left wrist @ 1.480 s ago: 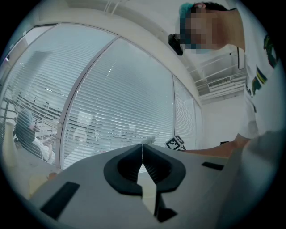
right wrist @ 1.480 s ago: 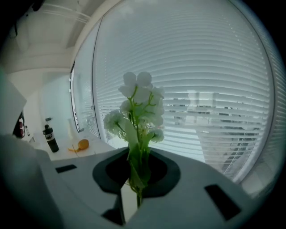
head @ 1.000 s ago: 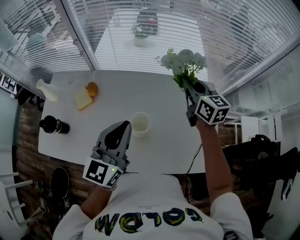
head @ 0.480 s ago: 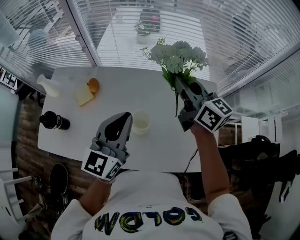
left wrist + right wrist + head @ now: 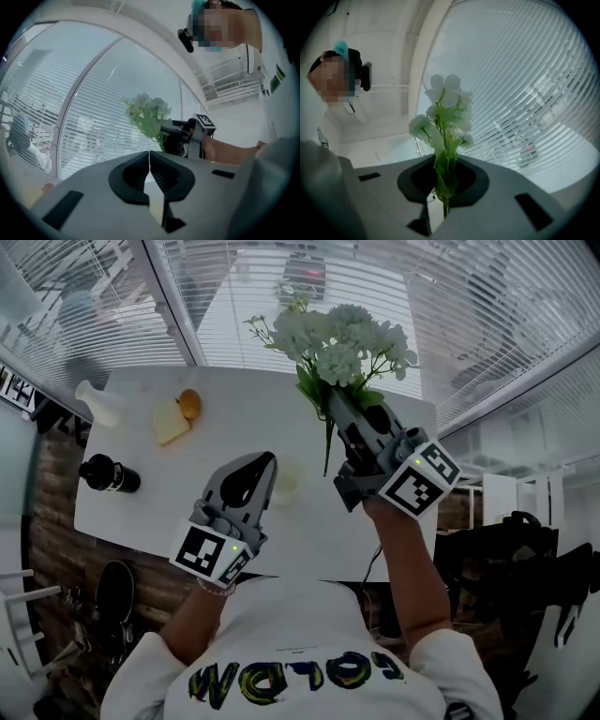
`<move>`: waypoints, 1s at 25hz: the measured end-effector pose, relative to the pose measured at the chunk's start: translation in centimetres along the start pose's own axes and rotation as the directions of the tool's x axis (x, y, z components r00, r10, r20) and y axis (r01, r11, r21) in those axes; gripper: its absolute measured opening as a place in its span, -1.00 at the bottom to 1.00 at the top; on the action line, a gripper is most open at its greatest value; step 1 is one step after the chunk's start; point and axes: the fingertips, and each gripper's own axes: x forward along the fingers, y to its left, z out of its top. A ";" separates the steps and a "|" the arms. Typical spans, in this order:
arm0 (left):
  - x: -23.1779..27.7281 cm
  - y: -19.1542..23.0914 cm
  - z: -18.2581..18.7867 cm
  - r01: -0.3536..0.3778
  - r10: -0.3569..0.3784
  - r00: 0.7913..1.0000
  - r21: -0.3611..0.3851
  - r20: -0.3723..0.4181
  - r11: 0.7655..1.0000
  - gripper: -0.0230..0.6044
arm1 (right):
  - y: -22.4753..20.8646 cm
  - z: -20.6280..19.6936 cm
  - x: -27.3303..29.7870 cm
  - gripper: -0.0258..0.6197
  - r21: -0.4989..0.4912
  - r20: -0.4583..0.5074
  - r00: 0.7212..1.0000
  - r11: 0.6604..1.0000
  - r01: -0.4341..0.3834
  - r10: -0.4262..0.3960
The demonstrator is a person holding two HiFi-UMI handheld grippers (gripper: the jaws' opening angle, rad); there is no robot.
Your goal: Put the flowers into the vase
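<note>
White table [image 5: 234, 427] below slatted blinds [image 5: 450, 315], seen from overhead. Bunch of white flowers [image 5: 342, 338] on green stems, raised in the air over the table's far right part, well clear of the surface, with stems clamped between the jaws of the right gripper [image 5: 336, 401]. Left gripper [image 5: 266, 460] over the near middle of the table, jaws pressed together on nothing. Just beyond its tip and partly hidden by it, a round white open-topped vessel, most likely the vase [image 5: 287, 480]. Along the table's left side, a white bottle [image 5: 98, 401], a black bottle [image 5: 108, 474], a slice of bread [image 5: 172, 426] and a small orange thing [image 5: 190, 404]. Step in hand, by judgement: carrying the flowers toward the vase. Next move: stems turned downward, centred over the opening and lowered in before release, left gripper kept out of the path
</note>
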 end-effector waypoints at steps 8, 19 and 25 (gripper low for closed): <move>-1.0 -0.5 -2.6 0.019 -0.018 0.999 0.005 -0.044 1.000 -0.78 | 2.3 -1.8 1.4 -0.77 0.029 0.033 0.998 0.998 -0.060 0.059; -0.7 -2.5 -6.9 0.087 -0.073 0.984 0.085 -0.160 0.993 -0.08 | 1.5 -4.0 1.0 -0.77 0.035 0.025 0.998 0.998 -0.056 0.055; -0.3 -2.2 -8.3 0.086 -0.065 0.978 0.103 -0.199 0.991 -0.08 | 0.5 -4.9 0.7 -0.76 0.047 0.028 0.999 0.998 -0.034 0.033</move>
